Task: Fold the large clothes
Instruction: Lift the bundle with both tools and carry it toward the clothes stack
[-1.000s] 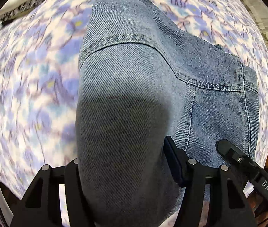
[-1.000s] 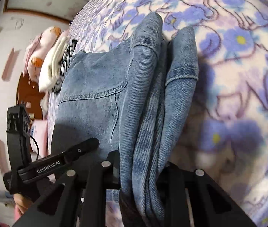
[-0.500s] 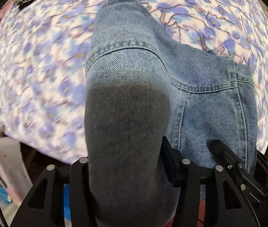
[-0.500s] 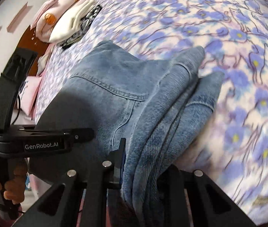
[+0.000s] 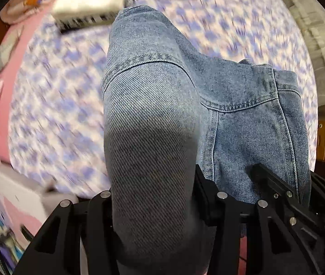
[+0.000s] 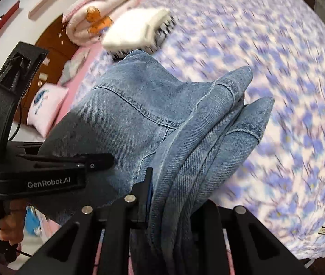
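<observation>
A: Where the left tool (image 5: 153, 206) fills the bottom of its own view, how does the denim jacket (image 5: 242, 119) sit against it?

B: A thick fold of the denim rises from between the two fingers toward twelve o'clock, and the rest of the jacket spreads off toward three o'clock, seams and topstitching showing. Both fingers press on that fold; the jaws stand part-way apart, filled by the bunched cloth.

A: And the right tool (image 6: 174, 208)?

B: In its own view several stacked layers of the denim jacket (image 6: 139, 105) run up from between its fingers toward one o'clock, ending in two rounded edges. The jaws are nearly together, pinching those layers. The broad panel of the jacket stretches from there toward ten o'clock, where the left tool (image 6: 98, 161) holds it, gripped by a hand (image 6: 6, 226) at eight o'clock.

A: Does the jacket touch the bed?

B: It hangs between the two tools above the bed (image 6: 277, 57), whose sheet has a blurred purple flower print. I cannot tell whether any hem reaches it.

A: Anything else on the bed?

B: At eleven o'clock in the right view, a folded white garment (image 6: 137, 28) and, beyond it, a rolled pink blanket (image 6: 89, 20). A pink pillow (image 6: 45, 107) lies at nine o'clock.
</observation>
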A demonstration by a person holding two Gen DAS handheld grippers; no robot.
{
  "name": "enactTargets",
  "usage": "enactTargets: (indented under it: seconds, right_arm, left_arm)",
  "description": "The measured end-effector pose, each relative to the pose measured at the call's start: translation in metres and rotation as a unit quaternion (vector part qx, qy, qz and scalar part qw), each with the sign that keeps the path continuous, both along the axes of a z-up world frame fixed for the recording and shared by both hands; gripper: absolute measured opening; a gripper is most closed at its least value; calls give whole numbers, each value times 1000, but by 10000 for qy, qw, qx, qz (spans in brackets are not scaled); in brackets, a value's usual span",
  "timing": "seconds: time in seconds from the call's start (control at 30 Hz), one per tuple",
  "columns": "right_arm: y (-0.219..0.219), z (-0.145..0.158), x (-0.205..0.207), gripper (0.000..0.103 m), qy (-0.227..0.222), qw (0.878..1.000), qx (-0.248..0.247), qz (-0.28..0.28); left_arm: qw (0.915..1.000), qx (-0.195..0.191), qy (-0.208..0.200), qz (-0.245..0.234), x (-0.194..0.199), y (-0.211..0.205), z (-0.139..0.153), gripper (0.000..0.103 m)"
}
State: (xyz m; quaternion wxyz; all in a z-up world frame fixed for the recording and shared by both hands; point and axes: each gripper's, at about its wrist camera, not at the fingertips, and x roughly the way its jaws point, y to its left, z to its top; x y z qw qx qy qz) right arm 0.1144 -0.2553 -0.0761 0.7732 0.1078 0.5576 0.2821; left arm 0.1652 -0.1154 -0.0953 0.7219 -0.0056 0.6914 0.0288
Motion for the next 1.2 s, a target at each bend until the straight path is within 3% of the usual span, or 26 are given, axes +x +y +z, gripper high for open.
enactTargets:
  seconds: [0.17,0.4,0.63,0.77,0.9,1.0,1.1,1.2]
  right_arm:
    - [56,32,18,16,-442,9966,451,-532]
    - [120,82,56,16,-1193,9878,620,-786]
    - [152,126,135,16,-1960,9740,867,-730]
    - [165,136,186,16,-2434,9618,1048,-694]
    - [179,137,241,16,-2669,9543,1135,-725]
    - [184,129,282,16,-2738,9509,1262,-703]
    - [186,108,325,16,-2655,9525,1323,-682]
    - [188,69,358,16,-2469,9590,1248,-623]
  left_arm:
    - [9958,141,-795,-440,37,77,55,45]
    - [9893,184,-1354,-506,102,156,124,45]
    - [9726,312,-2252,-494,185,218,186,45]
    - [9608,525,-2673,-524,238,245,204,45]
    - [9548,596,-2881,-435,294,270,208,45]
    - [9547,416,-2922,-381,343,295,196,46]
    - [9593,131,-2796,-360,388,319,160,46]
    - [9659,-270,-2549,-359,427,345,99,46]
